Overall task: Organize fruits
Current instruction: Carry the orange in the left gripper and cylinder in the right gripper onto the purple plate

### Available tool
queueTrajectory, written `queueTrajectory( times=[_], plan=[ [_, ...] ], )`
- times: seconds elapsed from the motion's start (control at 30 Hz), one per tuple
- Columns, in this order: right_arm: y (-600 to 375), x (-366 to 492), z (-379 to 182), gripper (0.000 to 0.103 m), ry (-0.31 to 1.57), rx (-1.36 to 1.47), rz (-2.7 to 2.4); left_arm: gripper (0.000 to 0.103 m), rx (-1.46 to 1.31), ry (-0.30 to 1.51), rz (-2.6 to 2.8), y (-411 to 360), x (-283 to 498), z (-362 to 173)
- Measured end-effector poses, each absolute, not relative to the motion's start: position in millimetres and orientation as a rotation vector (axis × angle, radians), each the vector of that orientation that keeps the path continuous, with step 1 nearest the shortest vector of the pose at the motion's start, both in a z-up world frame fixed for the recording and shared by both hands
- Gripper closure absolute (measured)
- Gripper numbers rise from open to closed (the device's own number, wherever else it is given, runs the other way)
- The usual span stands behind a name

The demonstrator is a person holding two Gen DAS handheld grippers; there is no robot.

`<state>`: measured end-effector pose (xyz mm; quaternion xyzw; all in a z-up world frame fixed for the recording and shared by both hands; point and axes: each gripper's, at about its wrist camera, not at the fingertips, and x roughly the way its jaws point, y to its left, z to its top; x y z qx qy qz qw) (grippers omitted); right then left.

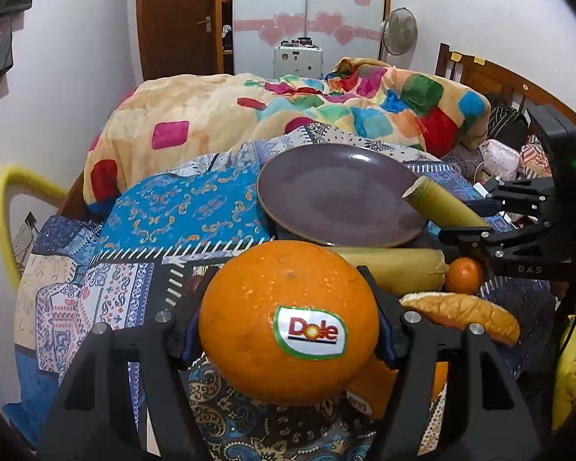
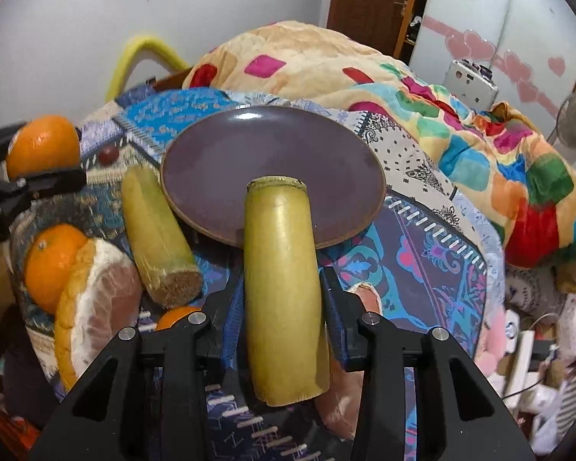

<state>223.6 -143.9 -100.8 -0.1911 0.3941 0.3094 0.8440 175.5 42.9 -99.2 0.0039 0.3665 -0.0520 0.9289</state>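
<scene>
Big round orange with a Dole sticker (image 1: 288, 322), glossy and dimpled, sits clamped between the black two-finger left gripper (image 1: 288, 307), its blue-lined pads pressed against both sides, held up above the patterned blue bedspread (image 1: 180, 207). Over on the other side, the black right gripper (image 2: 282, 303) is clenched on a yellow-green cut stalk (image 2: 282, 280), thick and cylindrical with a fibrous top end, and that end reaches over the near rim of the round purple-brown plate (image 2: 249, 150). The plate itself lies bare on the bedspread.

Both grippers tilt downward toward the bed. From the left wrist view the right gripper comes in from the right edge with its stalk poking toward the plate.

Around the plate: a second yellow-green stalk (image 2: 155, 238) lies just beside its left rim, cut end toward the camera. Next to that, a peeled pomelo segment with orange rind (image 2: 96, 303) rests against a smaller orange (image 2: 52, 265). A small dark red fruit (image 2: 108, 155) sits further back.

Behind it all, a cream quilt with bright coloured squares (image 1: 288, 107) is heaped up on the bed. A brown wooden door (image 1: 176, 19), a white wardrobe with pink heart stickers (image 1: 307, 19) and a standing fan (image 1: 399, 32) line the far wall.
</scene>
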Motion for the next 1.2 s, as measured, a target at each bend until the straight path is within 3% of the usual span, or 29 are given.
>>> queueTrajectory(
  times=[0.73,1.2],
  plan=[
    [-143,238,-42,0.070,0.634,-0.277,0.610,0.035,0.056,0.667,-0.076,27,241,-64],
    [-134,284,-56,0.070,0.642,-0.226,0.551,0.035,0.066,0.731,-0.083,15,302,-76]
  ],
)
